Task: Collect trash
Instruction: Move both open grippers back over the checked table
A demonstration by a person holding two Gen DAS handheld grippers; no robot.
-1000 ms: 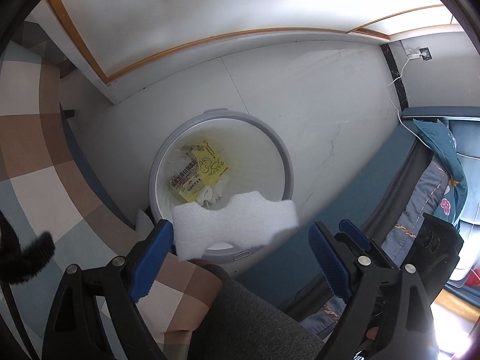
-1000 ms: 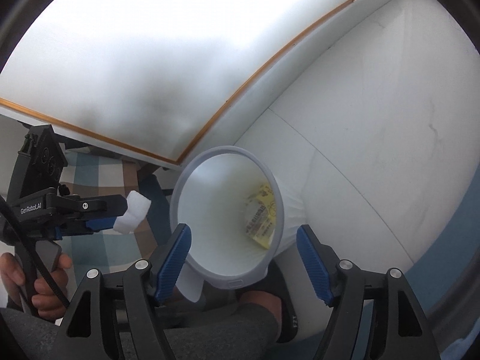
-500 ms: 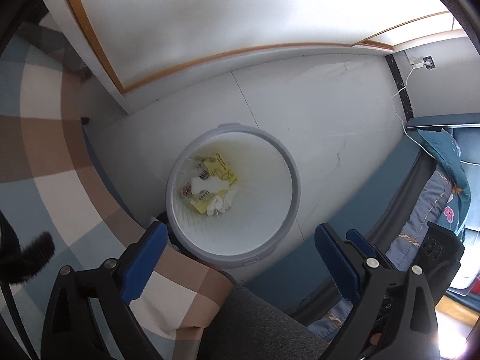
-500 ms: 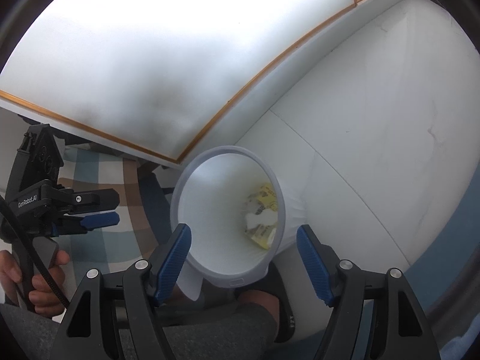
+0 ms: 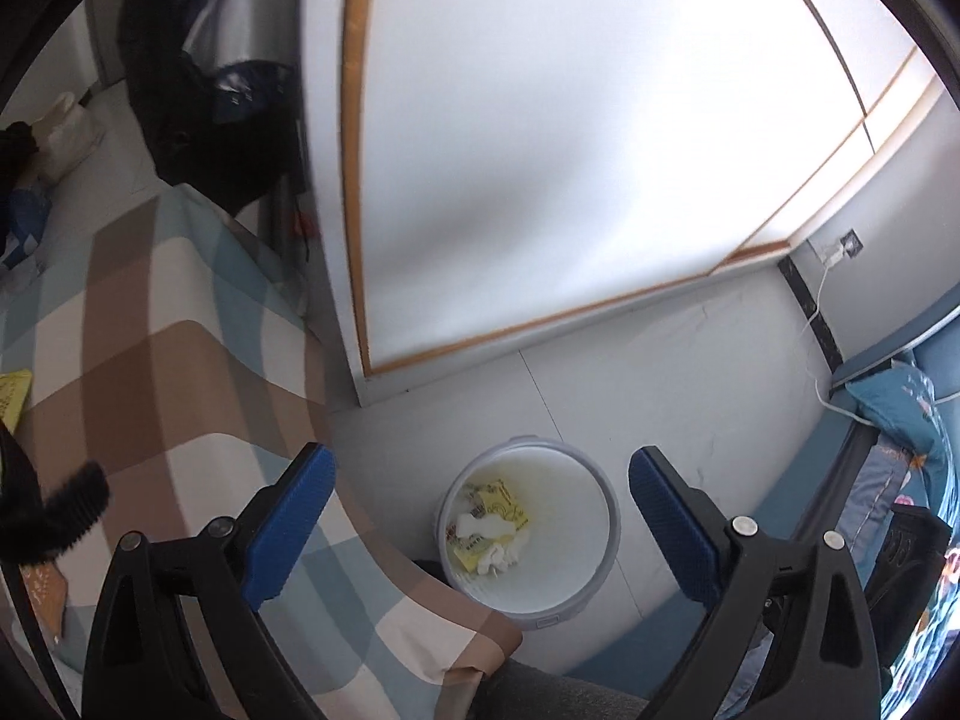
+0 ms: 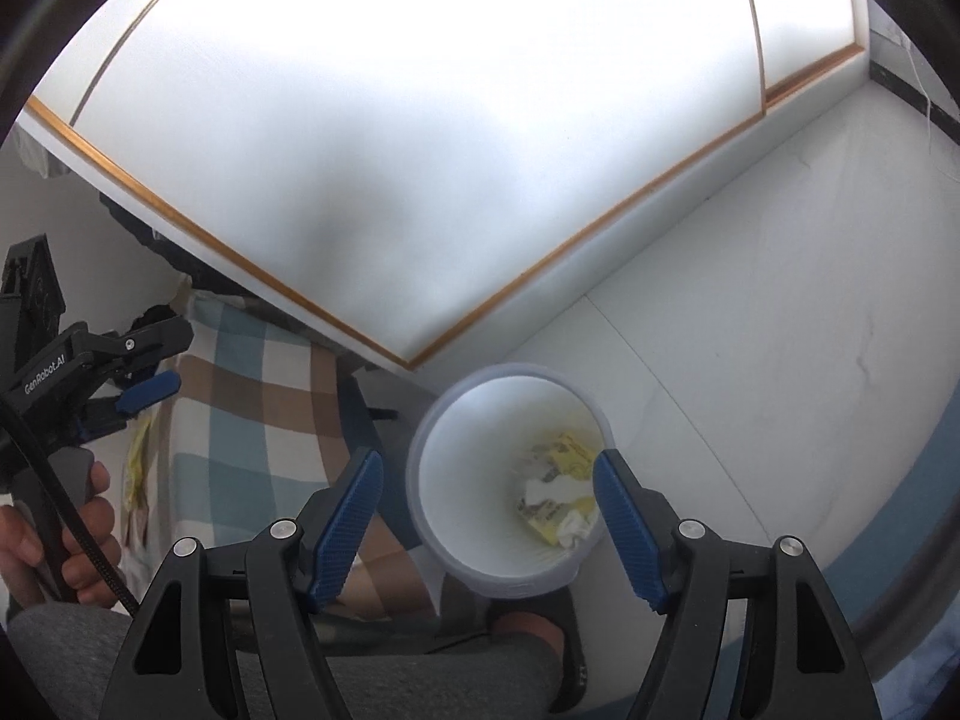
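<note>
Left wrist | left gripper (image 5: 480, 510) fingers wide, empty | foam now in bin (image 5: 591, 594)

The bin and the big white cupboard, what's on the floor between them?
Nothing: in both wrist views the pale floor between the bin and the white cupboard is bare.

Smooth matt plastic bin (image 5: 603, 546), crumpled paper and glossy yellow wrappers (image 5: 489, 525), checked cloth bedcover (image 5: 150, 372), ribbed blue pads (image 5: 288, 528)
</note>
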